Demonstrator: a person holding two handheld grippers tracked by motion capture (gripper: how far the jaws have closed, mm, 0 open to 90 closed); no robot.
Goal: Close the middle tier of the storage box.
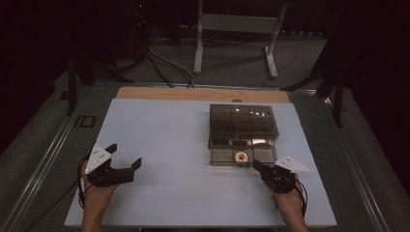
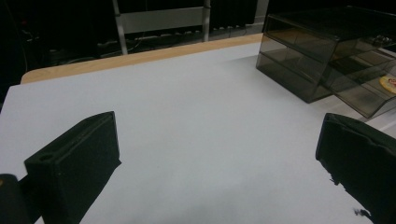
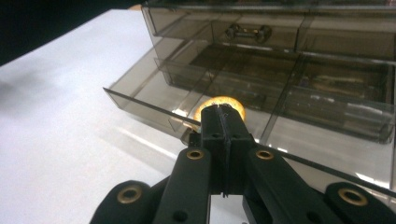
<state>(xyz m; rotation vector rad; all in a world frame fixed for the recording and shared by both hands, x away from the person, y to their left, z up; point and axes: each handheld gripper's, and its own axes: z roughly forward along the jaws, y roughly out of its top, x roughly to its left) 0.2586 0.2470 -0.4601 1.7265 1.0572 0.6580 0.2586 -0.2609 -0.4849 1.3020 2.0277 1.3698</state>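
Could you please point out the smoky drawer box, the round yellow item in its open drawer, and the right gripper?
Smoky drawer box (image 1: 243,118), high view, on its lid.
Round yellow item (image 1: 241,157), high view, on its face.
Right gripper (image 3: 222,122), right gripper view, where its closed jaw tips meet.

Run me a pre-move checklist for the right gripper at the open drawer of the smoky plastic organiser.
1. Bottom drawer of the smoky transparent plastic drawer organiser pulled out: ok.
2. Right gripper jaws closed together at the drawer's front edge: ok.
3. Jaws clamping the drawer's front handle: cannot tell, the jaws cover it.
4. Round yellow and red disc lying inside the drawer, beyond the jaw tips: ok.
5. Left gripper jaws open, holding nothing, well away from the organiser on the white table sheet: ok.
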